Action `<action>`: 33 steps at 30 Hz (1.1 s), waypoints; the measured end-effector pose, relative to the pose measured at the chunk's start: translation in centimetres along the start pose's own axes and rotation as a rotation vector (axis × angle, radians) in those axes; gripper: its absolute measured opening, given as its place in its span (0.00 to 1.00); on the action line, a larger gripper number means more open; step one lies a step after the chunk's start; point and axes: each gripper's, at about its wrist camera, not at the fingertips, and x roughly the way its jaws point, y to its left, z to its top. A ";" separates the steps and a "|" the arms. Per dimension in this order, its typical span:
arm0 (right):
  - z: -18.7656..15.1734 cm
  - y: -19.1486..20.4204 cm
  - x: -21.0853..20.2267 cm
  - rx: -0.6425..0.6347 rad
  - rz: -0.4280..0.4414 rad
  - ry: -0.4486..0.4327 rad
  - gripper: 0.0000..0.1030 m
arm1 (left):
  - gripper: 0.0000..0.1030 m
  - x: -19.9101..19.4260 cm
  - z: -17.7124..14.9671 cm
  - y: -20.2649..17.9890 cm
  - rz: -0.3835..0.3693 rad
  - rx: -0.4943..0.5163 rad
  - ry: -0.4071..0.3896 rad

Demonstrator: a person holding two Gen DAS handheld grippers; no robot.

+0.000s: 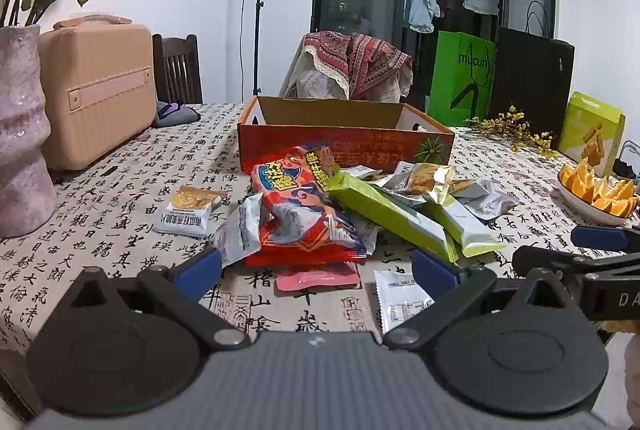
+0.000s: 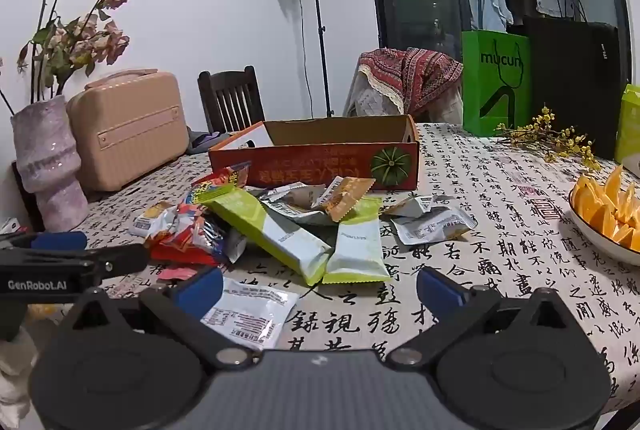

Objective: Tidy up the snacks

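Both tools hang over the near edge of the bench with nothing in them; the left hand-held gripper has its blue pads spread wide, released, and the right hand-held gripper stands the same, jaws fully apart and empty.

The snacks sit in a loose heap just in front of the orange cardboard box, which is open and, as far as I can see, bare inside; from the left tool the heap lies at 12 o'clock, the box beyond it.

The trouble I would expect comes from the overlap; the red snack bag lies across a silver packet, and the 2 green bars cross one another with small foil sachets tucked against them; a pinch on 1 could drag a neighbour along and drop it short of the box.

The flat white sachet lies pressed to the tablecloth right by the right tool's left pad; thin as it is, the pads may slide over it or bunch the cloth.

The 2 tools are close side by side, so reaching for the same heap risks a knock between them.

At 3 o'clock the bowl of orange wedges sits near the bench edge; a wide swing could catch it.
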 end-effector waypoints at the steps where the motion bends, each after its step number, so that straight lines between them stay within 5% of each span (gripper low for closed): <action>1: 0.0 0.0 0.0 -0.001 -0.001 0.005 1.00 | 1.00 0.0 0.0 0.0 0.003 -0.002 0.002; 33: 0.0 -0.1 0.2 0.007 -0.008 0.002 1.00 | 1.00 0.1 -0.2 0.0 -0.020 -0.007 0.001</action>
